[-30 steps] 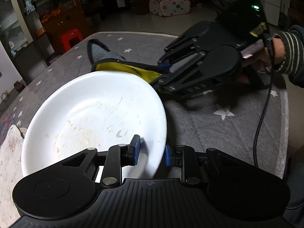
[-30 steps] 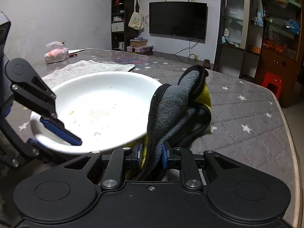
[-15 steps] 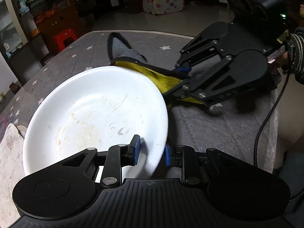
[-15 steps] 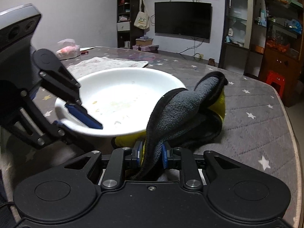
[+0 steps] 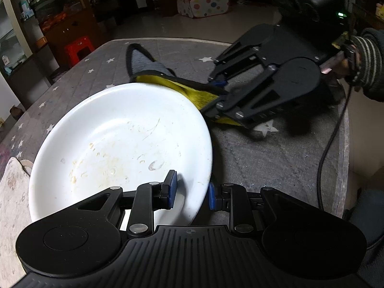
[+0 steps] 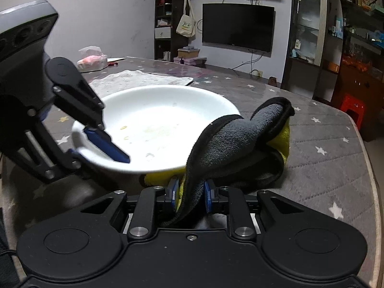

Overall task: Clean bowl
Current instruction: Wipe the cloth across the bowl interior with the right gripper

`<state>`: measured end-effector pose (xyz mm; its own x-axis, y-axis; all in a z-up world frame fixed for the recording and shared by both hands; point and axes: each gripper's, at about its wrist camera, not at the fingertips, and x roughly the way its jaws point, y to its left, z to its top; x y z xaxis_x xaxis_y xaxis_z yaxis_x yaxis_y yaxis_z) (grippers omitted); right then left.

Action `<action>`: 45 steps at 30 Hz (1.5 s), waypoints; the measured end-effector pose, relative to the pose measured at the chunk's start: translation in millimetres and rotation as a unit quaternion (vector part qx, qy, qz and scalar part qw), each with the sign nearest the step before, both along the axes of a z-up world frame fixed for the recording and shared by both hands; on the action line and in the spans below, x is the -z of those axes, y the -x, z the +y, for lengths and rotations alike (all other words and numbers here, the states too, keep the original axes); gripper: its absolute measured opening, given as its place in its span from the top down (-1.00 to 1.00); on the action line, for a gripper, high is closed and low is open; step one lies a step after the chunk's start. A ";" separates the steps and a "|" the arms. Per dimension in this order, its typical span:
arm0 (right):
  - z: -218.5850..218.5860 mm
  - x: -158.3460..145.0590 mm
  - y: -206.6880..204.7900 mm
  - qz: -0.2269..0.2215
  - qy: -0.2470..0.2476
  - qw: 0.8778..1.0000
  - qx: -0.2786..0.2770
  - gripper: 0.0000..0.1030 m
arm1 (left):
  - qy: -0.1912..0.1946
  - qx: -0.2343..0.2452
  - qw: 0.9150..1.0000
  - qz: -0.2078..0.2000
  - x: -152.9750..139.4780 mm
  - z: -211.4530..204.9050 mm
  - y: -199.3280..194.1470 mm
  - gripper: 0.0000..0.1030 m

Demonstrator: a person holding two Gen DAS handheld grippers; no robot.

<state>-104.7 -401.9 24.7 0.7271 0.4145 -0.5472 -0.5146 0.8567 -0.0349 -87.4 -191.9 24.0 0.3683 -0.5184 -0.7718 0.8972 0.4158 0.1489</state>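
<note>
1. Right now your left gripper [image 5: 192, 192] is clamped on the near rim of the white bowl [image 5: 120, 144], one blue pad inside the rim and the other outside, and the bowl sits tilted above the counter [image 5: 276, 158].
2. Seen from the right wrist, the same left gripper [image 6: 100, 146] comes in from the left side, its blue pad lying on the bowl's [image 6: 163, 122] inner wall.
3. Your right gripper [image 6: 189, 196] is pinched narrow on a grey and yellow cleaning cloth [image 6: 235, 144], which bunches up ahead of the jaws and rests against the bowl's right edge.
4. From the left wrist, the right gripper [image 5: 216, 93] reaches in from the upper right, with the cloth's [image 5: 153, 69] yellow side running along the far rim of the bowl and its grey end trailing onto the counter beyond.
5. The inside of the bowl carries faint yellowish smears and dried specks [image 5: 91, 165] near its middle.
6. Your right hand, in a striped sleeve [image 5: 369, 57], shows at the right edge of the left-wrist view, and a black cable [image 5: 328, 148] hangs down past the counter edge.
7. The counter wears a grey quilted cover with white stars, and a pale cloth mat [image 6: 141, 79] lies on it behind the bowl.
8. Further back, a tissue pack [image 6: 92, 60] sits on the counter, a television [image 6: 237, 26] hangs on the wall, and a red stool [image 6: 352, 110] stands on the floor.
</note>
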 end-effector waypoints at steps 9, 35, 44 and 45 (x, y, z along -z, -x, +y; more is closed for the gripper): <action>-5.6 2.8 -23.2 -0.009 0.011 1.000 0.003 0.55 | 0.000 0.000 1.000 -0.001 1.7 -0.7 6.2 0.48; -9.1 1.6 -42.3 -0.018 0.030 0.999 -0.002 0.60 | -0.011 -0.029 0.999 0.017 -7.9 -40.7 0.7 0.37; -7.3 0.2 -28.3 -0.017 0.025 1.000 -0.001 0.60 | -0.010 -0.020 1.000 0.005 -8.5 -36.8 0.4 0.40; -7.0 -0.1 -27.1 -0.017 0.025 1.000 -0.002 0.60 | -0.010 -0.015 1.000 0.006 -8.8 -35.5 0.8 0.40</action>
<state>-77.6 -408.9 24.8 0.7445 0.3898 -0.5420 -0.5151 0.8518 -0.0949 -88.2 -227.4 32.8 0.3743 -0.4909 -0.7867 0.8860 0.4398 0.1471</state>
